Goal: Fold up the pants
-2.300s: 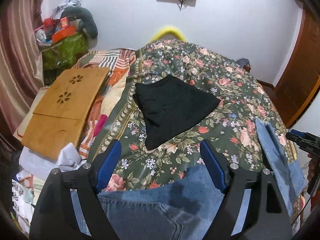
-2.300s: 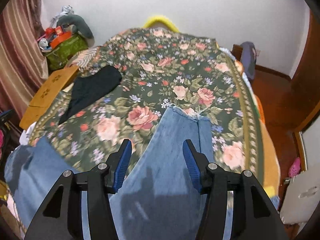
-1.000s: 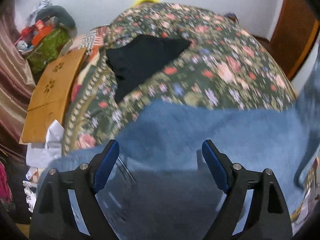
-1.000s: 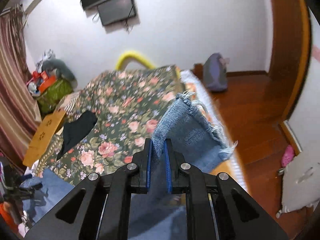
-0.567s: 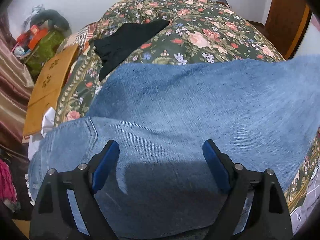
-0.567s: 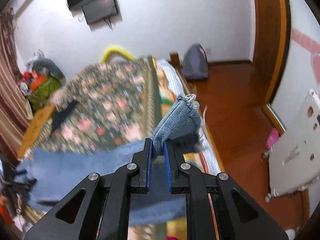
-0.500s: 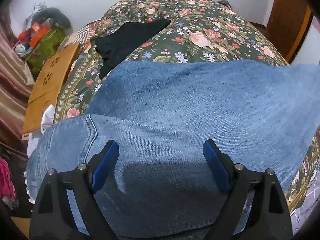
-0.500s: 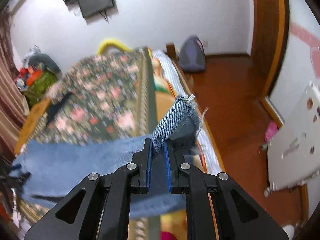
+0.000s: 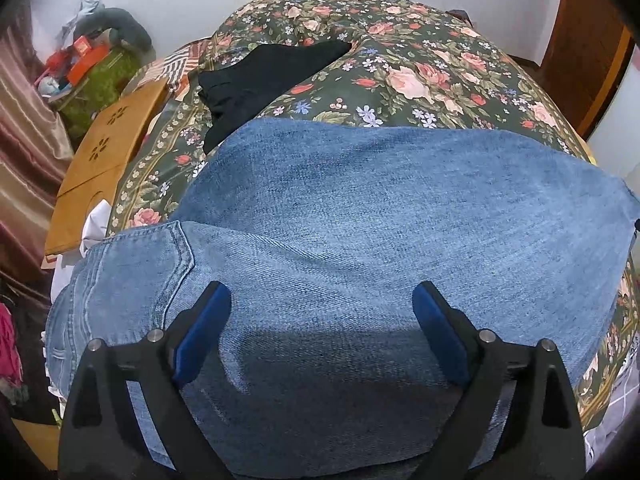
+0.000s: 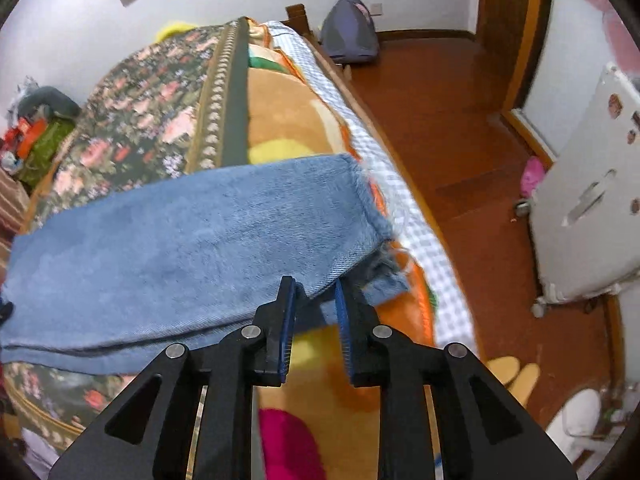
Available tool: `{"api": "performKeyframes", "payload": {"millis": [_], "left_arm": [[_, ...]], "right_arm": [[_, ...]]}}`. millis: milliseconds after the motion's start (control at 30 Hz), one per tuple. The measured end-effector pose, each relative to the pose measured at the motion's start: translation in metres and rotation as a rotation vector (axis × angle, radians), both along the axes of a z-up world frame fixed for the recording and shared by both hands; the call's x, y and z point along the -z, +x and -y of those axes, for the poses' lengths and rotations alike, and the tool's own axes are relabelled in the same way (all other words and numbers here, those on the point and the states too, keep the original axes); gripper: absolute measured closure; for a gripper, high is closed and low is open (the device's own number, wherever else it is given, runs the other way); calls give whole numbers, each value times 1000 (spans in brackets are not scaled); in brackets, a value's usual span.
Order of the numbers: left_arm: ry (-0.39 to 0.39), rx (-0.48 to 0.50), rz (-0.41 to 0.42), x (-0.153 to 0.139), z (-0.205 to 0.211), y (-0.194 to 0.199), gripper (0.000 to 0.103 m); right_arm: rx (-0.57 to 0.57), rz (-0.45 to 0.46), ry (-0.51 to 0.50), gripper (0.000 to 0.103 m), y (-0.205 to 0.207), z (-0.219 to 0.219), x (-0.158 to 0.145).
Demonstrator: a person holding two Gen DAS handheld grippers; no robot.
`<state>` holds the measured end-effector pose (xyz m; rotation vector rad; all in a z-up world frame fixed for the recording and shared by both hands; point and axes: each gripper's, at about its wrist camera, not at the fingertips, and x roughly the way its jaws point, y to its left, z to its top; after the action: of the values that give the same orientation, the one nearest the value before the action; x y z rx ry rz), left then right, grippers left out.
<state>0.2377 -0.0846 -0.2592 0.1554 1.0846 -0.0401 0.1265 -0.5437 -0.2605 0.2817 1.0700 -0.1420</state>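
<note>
Blue jeans lie across the near end of the floral bedspread, one leg folded over the other, the waist and back pocket at the left. My left gripper hovers just above the denim. Its jaws are opening wide, with cloth under them but nothing pinched. In the right wrist view the jeans end in a frayed hem resting at the bed's right edge. My right gripper is just behind that hem. Its jaws are opening, and the pads no longer press on the denim.
A folded black garment lies further up the bed. A wooden lap board and clutter sit to the left. Right of the bed are the red-brown floor, a backpack, a white cabinet and slippers.
My right gripper came down to the bed's edge with the leg end, then parted its jaws and let the hem drop. The left gripper stayed over the jeans, spreading a little wider.
</note>
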Motion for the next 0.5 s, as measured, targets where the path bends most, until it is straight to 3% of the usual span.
{"api": "performKeyframes", "payload": {"millis": [67, 167, 400, 500], "left_arm": [[-2, 11, -4, -1, -1, 1, 9], [-14, 22, -1, -7, -5, 2, 9], [-50, -27, 142, -52, -52, -4, 9], [-53, -64, 190, -69, -90, -4, 9]], "right_arm": [[-9, -6, -51, 85, -5, -3, -11], [-40, 34, -36, 85, -9, -11, -32], [-170, 173, -47, 84, -1, -75, -90], [-247, 228, -48, 76, 10, -118, -109]]}}
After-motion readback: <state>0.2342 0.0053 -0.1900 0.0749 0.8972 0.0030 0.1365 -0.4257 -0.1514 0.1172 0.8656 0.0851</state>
